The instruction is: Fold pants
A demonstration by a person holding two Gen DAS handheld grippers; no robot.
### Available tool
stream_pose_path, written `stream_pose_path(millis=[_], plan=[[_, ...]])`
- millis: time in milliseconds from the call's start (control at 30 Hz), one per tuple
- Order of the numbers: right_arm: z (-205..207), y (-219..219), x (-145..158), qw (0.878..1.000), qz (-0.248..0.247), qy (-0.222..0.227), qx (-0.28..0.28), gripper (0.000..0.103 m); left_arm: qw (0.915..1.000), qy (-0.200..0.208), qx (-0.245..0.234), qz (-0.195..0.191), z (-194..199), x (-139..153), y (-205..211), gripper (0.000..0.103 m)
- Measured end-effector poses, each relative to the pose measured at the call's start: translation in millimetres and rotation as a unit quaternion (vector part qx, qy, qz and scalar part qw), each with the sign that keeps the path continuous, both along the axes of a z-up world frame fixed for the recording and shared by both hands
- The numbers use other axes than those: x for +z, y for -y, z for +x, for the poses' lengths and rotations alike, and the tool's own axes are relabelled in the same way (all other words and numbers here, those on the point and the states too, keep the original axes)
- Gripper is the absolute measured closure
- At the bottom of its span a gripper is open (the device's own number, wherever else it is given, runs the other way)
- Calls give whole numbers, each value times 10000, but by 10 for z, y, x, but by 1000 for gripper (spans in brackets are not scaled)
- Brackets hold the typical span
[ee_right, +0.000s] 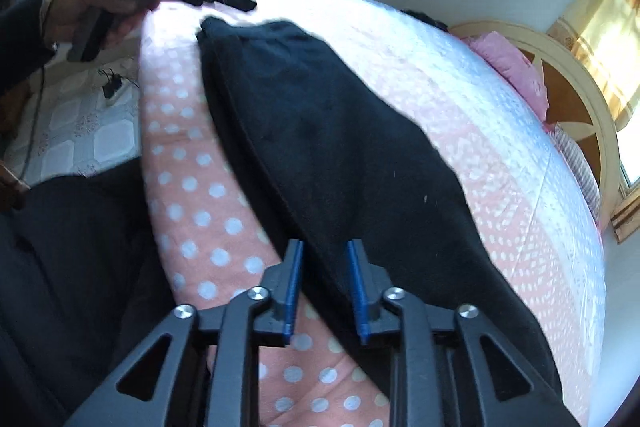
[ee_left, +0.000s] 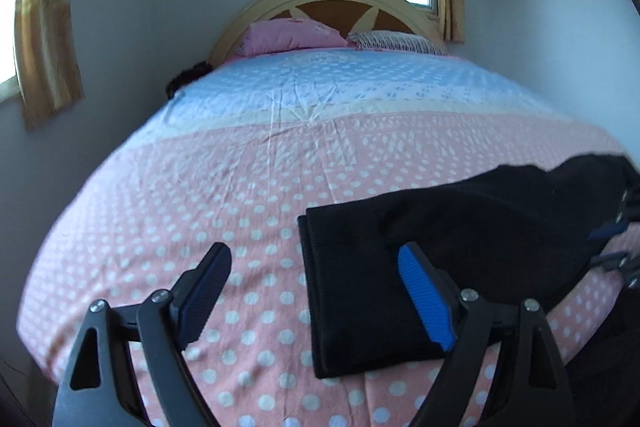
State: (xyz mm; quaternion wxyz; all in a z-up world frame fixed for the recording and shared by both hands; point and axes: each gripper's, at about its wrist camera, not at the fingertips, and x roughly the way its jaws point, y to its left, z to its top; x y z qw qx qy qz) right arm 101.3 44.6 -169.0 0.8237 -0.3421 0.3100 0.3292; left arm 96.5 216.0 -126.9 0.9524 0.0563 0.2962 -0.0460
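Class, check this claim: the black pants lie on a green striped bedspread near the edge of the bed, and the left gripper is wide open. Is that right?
One detail is wrong. The bedspread is pink with white polka dots, not green striped, as the left wrist view shows. The rest holds: the black pants lie near the bed's edge, and the left gripper is wide open.

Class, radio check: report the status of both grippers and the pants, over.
Left gripper open, holding nothing, at the pants' squared end. Right gripper jaws part open, straddling the black pants, not clamped. Pants lie lengthwise on the dotted bedspread. Nothing in the way.
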Motion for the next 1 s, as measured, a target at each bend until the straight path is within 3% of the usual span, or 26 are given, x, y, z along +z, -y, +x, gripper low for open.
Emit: stream_pose_path(millis=[100, 167, 300, 367, 400, 467, 600, 767, 867, 1000], plan=[[-32, -64, 136, 9994, 322, 34, 146, 66, 9999, 25, -54, -129, 2, 43, 33, 15], [29, -152, 161, 9986, 463, -141, 224, 65, 9996, -19, -73, -256, 51, 31, 74, 15], [333, -325, 62, 9919, 936, -861, 13, 66, 9990, -425, -124, -86, 177, -226, 238, 15], [424, -383, -77, 9880, 969, -1197, -111, 66, 9968, -787, -103, -44, 179, -407, 249, 14], [416, -409, -171, 9874, 932, -1267, -144, 65, 9970, -758, -92, -144, 154, -432, 220, 14], [322, -412, -188, 9904, 919, -1025, -88, 65, 9958, -786, -85, -464, 115, -457, 128, 14], [284, -395, -178, 9897, 905, -1101, -98, 65, 9965, -782, -136, -248, 87, -426, 180, 14], [220, -388, -135, 9943, 662, -833, -14, 65, 9968, -751, 10, -260, 83, -358, 168, 14], [177, -162, -46, 9948, 724, -709, -46, 65, 9986, -517, 82, -61, 12, -217, 241, 14], [188, 438, 105, 9945, 771, -456, -548, 65, 9994, -253, -210, -137, -16, 12, 488, 11]])
